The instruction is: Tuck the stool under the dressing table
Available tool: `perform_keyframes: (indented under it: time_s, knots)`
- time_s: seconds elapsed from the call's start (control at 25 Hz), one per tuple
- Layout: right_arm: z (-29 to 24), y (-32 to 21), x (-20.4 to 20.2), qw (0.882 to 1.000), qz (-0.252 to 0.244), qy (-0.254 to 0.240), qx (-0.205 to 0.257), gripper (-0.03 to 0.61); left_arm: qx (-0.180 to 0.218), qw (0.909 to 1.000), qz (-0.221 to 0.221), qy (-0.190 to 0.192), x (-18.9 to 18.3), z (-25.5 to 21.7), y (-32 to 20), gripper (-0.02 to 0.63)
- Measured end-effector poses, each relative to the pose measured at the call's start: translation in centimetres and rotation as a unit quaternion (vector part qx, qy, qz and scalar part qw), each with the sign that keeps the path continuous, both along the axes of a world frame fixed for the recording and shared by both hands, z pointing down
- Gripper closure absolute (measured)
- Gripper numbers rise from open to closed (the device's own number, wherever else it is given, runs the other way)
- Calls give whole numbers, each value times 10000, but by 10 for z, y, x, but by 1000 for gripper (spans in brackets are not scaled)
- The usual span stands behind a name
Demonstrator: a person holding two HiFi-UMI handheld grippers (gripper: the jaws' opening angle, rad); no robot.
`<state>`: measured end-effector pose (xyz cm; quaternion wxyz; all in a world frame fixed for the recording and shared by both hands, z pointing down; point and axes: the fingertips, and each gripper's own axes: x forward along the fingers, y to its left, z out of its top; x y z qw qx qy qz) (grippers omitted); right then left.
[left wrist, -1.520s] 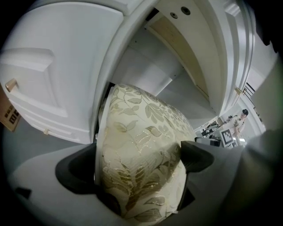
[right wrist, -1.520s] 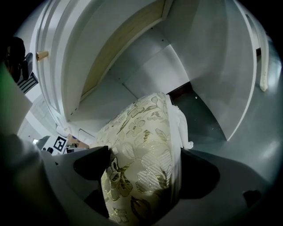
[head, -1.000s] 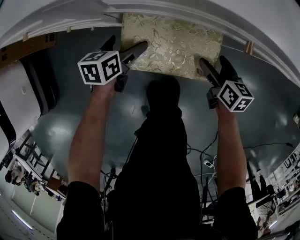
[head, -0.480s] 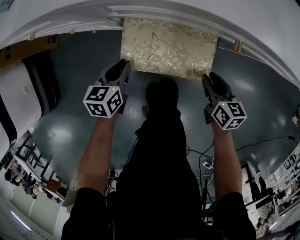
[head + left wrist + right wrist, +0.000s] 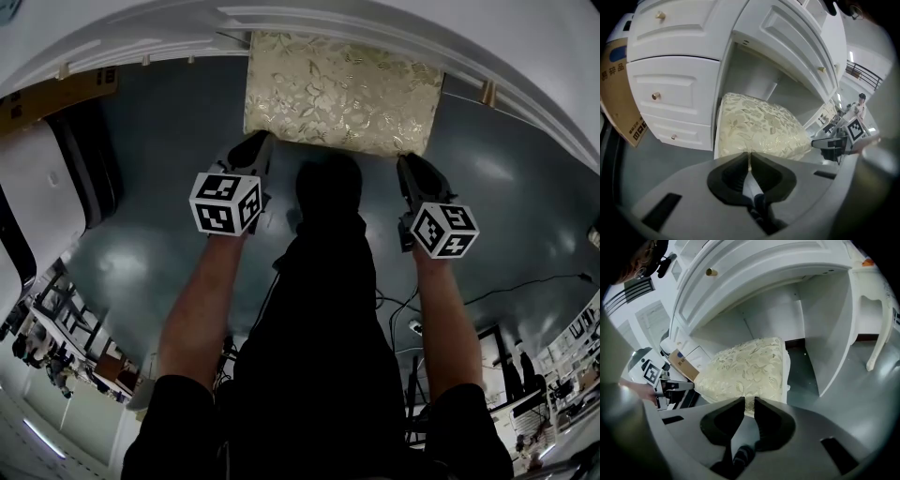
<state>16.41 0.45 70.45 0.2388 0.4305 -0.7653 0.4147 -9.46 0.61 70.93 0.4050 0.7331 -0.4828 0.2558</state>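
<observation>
The stool, with a gold floral cushion point(image 5: 342, 89), stands in the knee space of the white dressing table point(image 5: 375, 28). Its near edge sticks out from under the tabletop. My left gripper point(image 5: 255, 142) hangs over the floor just short of the cushion's near left corner, shut and empty. My right gripper point(image 5: 410, 165) is just short of the near right corner; its jaws have just been closing, down to a thin slit, with nothing between them. In the left gripper view the cushion point(image 5: 757, 126) lies beyond the closed tips point(image 5: 749, 153). In the right gripper view the cushion point(image 5: 745, 369) is ahead of the tips point(image 5: 749, 399).
A cardboard box point(image 5: 56, 94) leans by the table's left drawers point(image 5: 675, 89). A white rounded unit point(image 5: 37, 197) stands at the left. The table's curved leg point(image 5: 881, 324) is at the right. Cables point(image 5: 525, 291) run over the grey floor, and the person's dark clothing point(image 5: 319, 309) fills the middle.
Both grippers have drawn back from the cushion's near corners toward the person, and their jaws have gone from wide open to closed. The stool has stayed under the table.
</observation>
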Motion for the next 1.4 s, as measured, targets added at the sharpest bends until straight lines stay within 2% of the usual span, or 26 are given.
perform_keyframes:
  time_s: [0.16, 0.32, 0.44, 0.64, 0.88, 1.08, 1.24, 1.4]
  knots:
    - [2, -5, -1, 9997, -46, 215, -50, 502, -16, 9999, 152, -16, 2, -1, -2, 588]
    - [1, -8, -1, 9997, -6, 250, 38, 502, 141, 9999, -46, -65, 2, -3, -5, 589]
    - [4, -25, 4, 9997, 43, 197, 122, 502, 249, 9994, -182, -172, 6, 1, -29, 589]
    - [11, -76, 6, 9992, 146, 332, 192, 502, 306, 9994, 9, -159, 9, 8, -79, 589]
    - [18, -109, 5, 9984, 334, 336, 312, 502, 387, 9992, 43, 9, 8, 14, -102, 589]
    - [19, -133, 9, 9975, 458, 296, 455, 502, 520, 9986, -115, -56, 11, 17, -124, 589]
    - [11, -156, 10, 9953, 579, 263, 737, 502, 759, 9970, -124, -55, 12, 9, -145, 589]
    - [17, -166, 3, 9960, 526, 169, 700, 502, 696, 9966, -377, -209, 4, 15, -165, 589]
